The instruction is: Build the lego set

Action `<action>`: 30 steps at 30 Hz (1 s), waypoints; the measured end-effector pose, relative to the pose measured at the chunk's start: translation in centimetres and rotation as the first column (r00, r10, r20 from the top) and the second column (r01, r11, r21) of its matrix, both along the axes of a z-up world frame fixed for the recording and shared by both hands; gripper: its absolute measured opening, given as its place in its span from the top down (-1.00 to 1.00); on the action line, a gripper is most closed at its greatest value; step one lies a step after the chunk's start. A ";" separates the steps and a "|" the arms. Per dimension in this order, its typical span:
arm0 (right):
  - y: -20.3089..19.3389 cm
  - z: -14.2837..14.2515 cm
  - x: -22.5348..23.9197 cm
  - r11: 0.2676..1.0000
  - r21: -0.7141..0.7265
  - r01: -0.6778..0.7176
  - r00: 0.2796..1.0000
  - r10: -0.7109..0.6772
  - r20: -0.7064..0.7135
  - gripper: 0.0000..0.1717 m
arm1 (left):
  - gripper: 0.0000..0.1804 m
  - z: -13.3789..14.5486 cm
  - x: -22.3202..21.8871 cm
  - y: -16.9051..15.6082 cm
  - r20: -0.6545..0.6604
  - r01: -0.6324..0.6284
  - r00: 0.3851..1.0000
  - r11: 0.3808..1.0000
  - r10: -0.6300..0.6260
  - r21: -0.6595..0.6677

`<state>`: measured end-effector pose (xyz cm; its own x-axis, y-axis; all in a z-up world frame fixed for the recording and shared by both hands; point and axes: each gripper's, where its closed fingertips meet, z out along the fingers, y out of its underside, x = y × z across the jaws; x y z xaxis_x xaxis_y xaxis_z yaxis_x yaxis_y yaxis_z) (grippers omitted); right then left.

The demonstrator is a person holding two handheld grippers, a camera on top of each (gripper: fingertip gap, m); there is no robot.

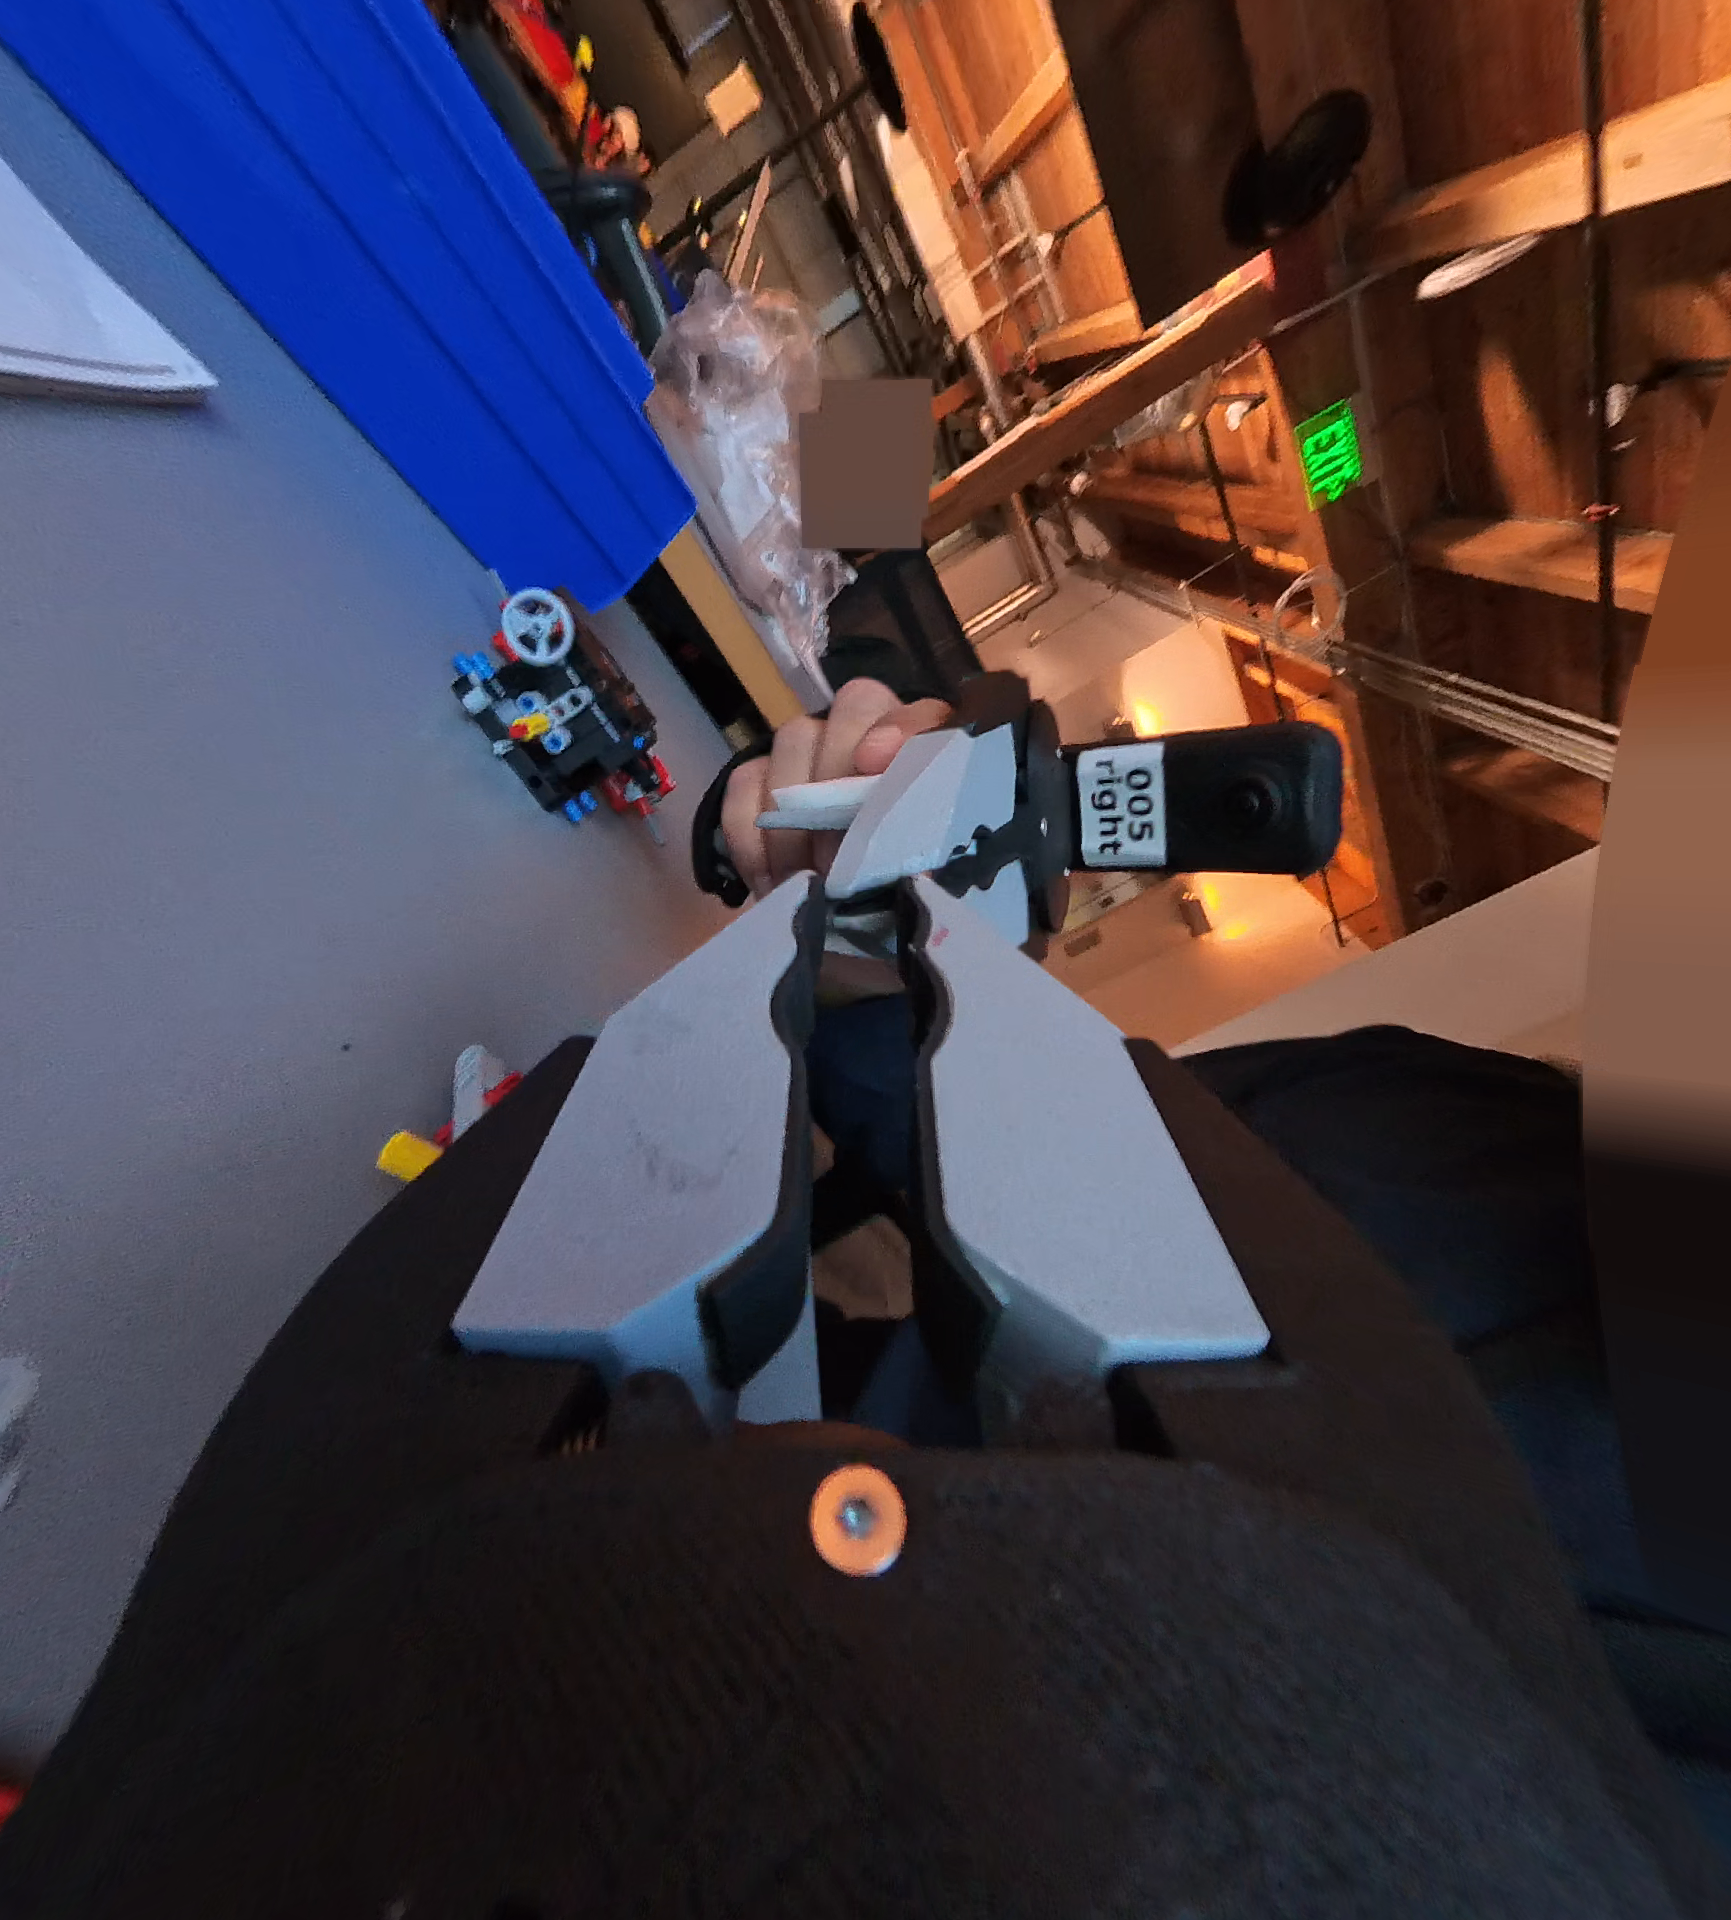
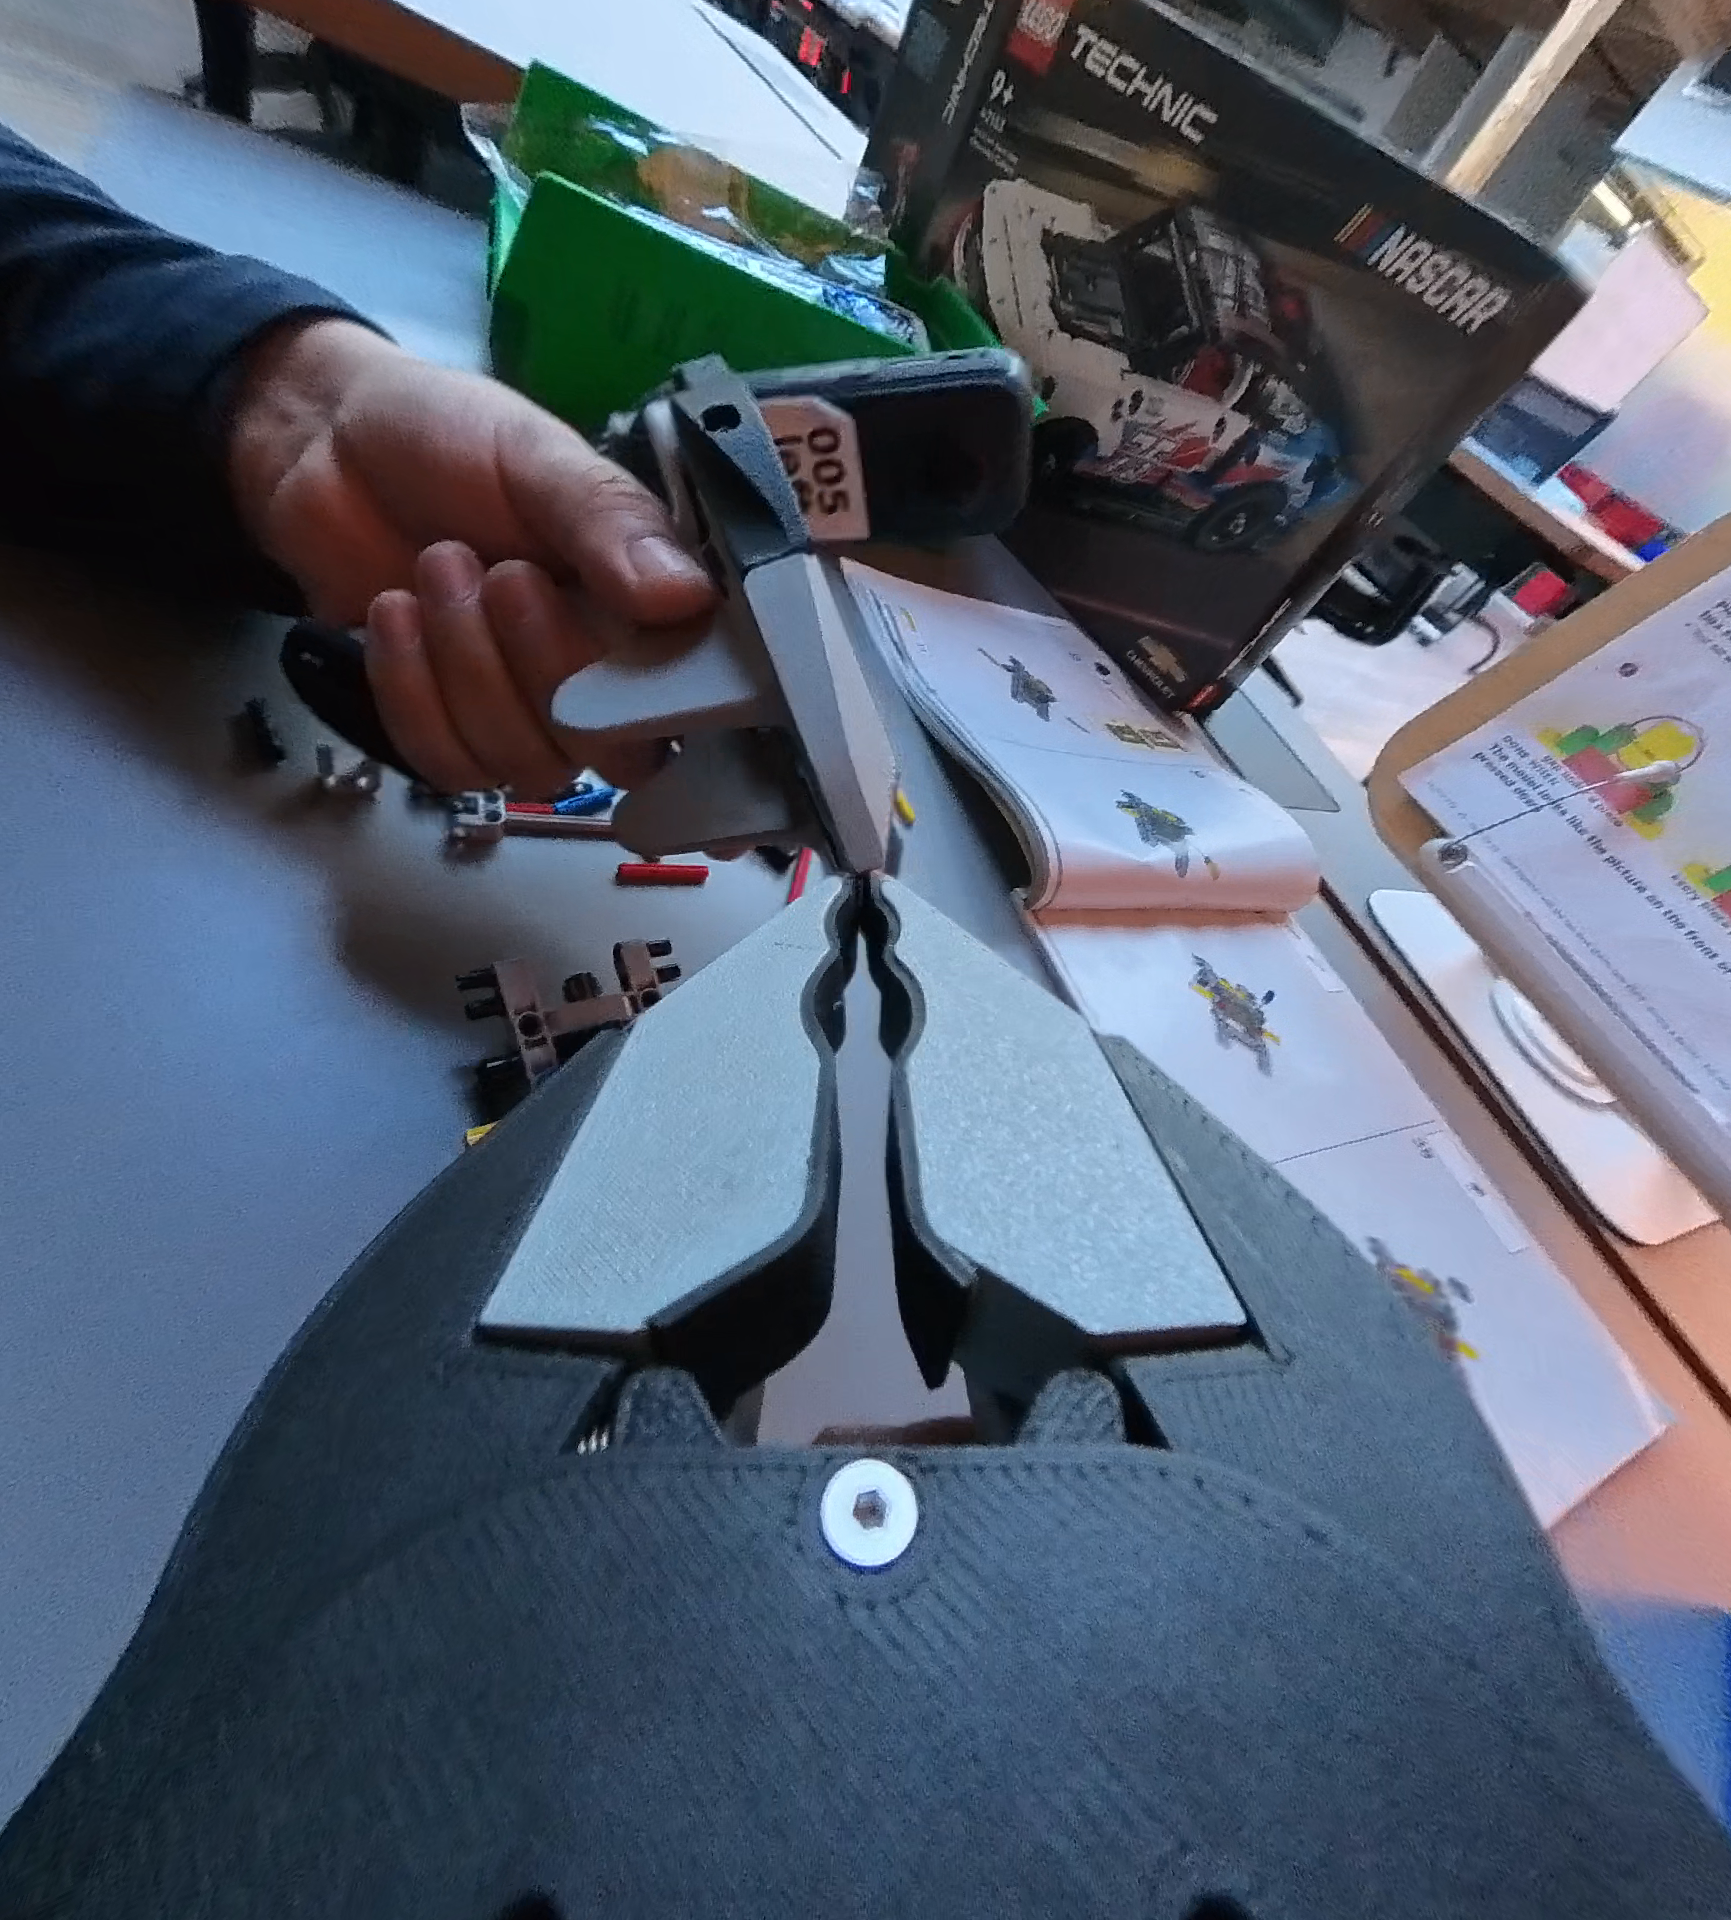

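Note:
My left gripper (image 1: 861,909) is held up off the grey table (image 1: 165,831), its pads standing a little apart. My right gripper (image 1: 837,891) meets it tip to tip from above. Something pale and dark shows between the left tips; I cannot tell what it is. In the right wrist view my right gripper (image 2: 866,888) has its tips pressed together, right under the tip of the left gripper (image 2: 866,857), which a hand (image 2: 445,540) holds edge-on. Nothing shows plainly in the right grasp.
A small black brick assembly with a white wheel (image 1: 560,717) lies by a blue bin (image 1: 373,260). A dark beam assembly (image 2: 549,1003) and a red axle (image 2: 661,874) lie on the table. An open instruction booklet (image 2: 1100,748), a toy box (image 2: 1204,312) and a green bin (image 2: 632,301) stand behind. My two grippers' fingertips are within a few centimetres of each other.

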<state>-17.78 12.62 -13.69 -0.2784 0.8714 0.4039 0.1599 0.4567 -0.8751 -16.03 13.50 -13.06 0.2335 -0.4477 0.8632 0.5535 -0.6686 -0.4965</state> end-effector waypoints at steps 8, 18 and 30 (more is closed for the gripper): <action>2.4 0.0 0.3 0.986 -0.130 0.108 0.994 -0.109 0.004 1.00 | 0.76 1.7 -4.9 -0.5 -0.237 -0.043 0.969 0.991 0.073 0.127; 5.2 -2.4 0.5 0.923 -0.313 0.222 0.974 -0.198 0.109 0.89 | 0.69 0.6 -19.0 -0.6 -0.733 -0.413 0.464 0.854 0.497 0.318; 5.8 -3.5 0.3 0.912 -0.320 0.255 0.966 -0.228 0.122 0.91 | 0.69 9.1 -24.4 -6.8 -0.464 -0.571 0.482 0.668 0.743 0.476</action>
<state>-17.47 18.39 -17.21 -0.0618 0.9958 0.0669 0.3048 0.0826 -0.9488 -40.43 6.68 -3.97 0.9415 -0.0949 0.3233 0.3194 -0.0535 -0.9461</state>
